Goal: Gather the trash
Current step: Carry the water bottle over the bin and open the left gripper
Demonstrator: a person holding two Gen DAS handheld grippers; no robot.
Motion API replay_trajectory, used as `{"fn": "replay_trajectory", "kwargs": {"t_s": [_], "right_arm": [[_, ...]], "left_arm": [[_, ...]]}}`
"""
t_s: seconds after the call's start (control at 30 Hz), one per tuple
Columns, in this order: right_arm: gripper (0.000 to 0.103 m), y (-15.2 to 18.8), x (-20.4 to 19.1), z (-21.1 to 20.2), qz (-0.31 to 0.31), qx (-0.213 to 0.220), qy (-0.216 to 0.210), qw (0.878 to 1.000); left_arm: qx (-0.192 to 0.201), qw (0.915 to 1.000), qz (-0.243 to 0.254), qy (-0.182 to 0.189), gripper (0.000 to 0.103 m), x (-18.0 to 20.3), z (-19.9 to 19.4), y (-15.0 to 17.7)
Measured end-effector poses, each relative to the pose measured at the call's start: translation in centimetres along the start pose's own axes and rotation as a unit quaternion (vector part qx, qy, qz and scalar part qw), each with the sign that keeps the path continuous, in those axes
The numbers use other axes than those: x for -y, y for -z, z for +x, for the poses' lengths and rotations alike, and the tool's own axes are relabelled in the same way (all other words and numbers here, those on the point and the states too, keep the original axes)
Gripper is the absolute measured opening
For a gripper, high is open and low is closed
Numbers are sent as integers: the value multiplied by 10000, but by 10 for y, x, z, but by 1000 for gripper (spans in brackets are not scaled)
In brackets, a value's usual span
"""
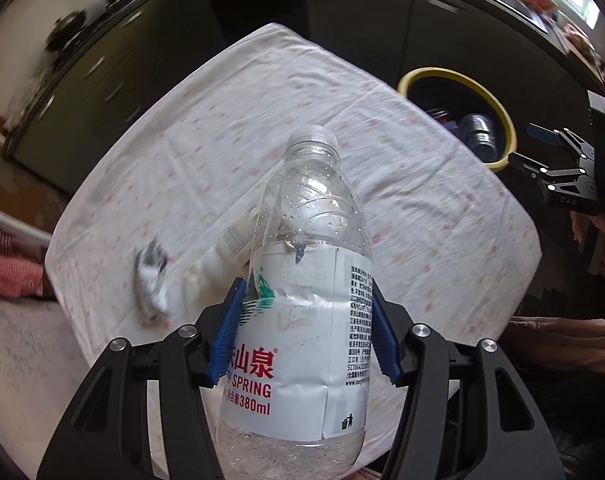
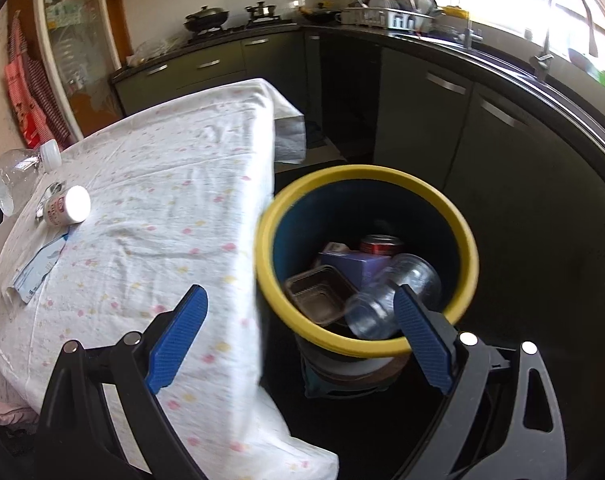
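Surface (image 2: 162,184), cloth-covered, is your landmark; the yellow-rimmed bin (image 2: 468,264) stands just beside its edge, already holding a can, tray and clear bottle. Your left gripper (image 1: 308,324) has its fingers clenched on the water bottle (image 1: 310,280), lifted above the surface. Your right gripper (image 2: 298,340) hangs released near the bin. Step: transport. Next, likely carry the bottle over the rim, then let go. A small white bottle (image 2: 68,206) and wrapper (image 2: 38,268) remain on the surface.

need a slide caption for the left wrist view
Left gripper clamps a clear water bottle above the cloth-covered table, yellow-rimmed bin beyond.
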State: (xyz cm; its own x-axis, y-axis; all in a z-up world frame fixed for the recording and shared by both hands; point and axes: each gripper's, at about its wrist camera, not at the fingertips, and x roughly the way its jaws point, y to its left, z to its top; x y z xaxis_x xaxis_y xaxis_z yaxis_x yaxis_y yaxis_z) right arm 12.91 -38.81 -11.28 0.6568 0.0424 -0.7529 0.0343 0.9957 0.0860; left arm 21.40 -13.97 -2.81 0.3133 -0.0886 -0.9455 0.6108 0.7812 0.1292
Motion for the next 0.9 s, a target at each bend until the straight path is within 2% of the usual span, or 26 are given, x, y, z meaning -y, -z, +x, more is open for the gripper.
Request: {"fn": "replay_trajectory", "kwargs": {"t_s": [0.27,0.53,0.73,0.77,0.8,0.83,0.9], "right_arm": [[89,21,63,-14,580,74,246,9980],[89,46,113,-27,1057,99,479,9932],[89,59,142,-31,1394,80,543,9887],[89,60,145,-31,1444,81,533,9881],[89,61,148,-30,1508,80,505,9872],[89,62,149,-29,1547,78,472,9868],[89,61,149,-25,1549,88,366,9872]], "left_arm": [[46,9960,812,365,57,78,22,-86],[-67,9889,1242,817,57,162,73,-171],[-289,9891,1029,1010,58,199,121,-224],[-276,9897,1000,987,61,203,128,-231],[-231,9910,942,926,70,207,136,-239],[-112,9920,870,910,75,209,140,-245],[98,9930,742,915,75,209,141,-250]]}}
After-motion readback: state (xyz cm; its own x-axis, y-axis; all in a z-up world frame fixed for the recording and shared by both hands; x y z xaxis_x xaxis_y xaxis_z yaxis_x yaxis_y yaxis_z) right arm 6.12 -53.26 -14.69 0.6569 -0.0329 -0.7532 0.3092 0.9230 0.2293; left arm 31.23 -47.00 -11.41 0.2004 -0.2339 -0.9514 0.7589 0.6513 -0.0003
